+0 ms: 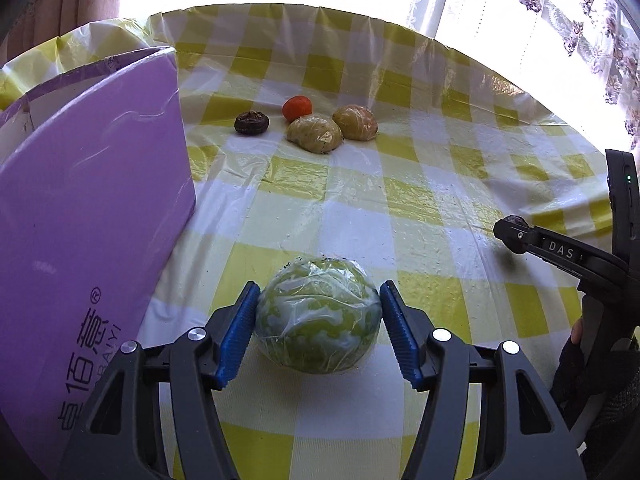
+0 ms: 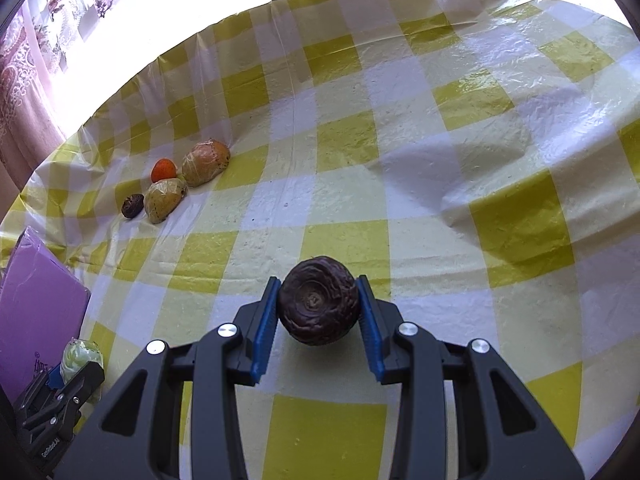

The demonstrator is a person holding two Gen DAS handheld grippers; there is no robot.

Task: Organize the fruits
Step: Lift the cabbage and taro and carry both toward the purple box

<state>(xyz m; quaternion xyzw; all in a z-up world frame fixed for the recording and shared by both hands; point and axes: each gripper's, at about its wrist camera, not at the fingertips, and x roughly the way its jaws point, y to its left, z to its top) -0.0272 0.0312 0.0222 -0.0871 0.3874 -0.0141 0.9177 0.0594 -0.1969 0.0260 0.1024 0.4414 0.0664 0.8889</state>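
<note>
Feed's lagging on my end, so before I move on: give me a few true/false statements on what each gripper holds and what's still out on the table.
1. The left gripper is shut on a green plastic-wrapped fruit. True.
2. The right gripper is open and holds nothing. False: it is shut on a dark wrinkled fruit.
3. Four fruits lie grouped at the far side of the checked tablecloth. True: an orange fruit, a second dark fruit and two wrapped yellowish fruits.
4. The purple box stands to the right of the left gripper. False: it stands to its left.
</note>
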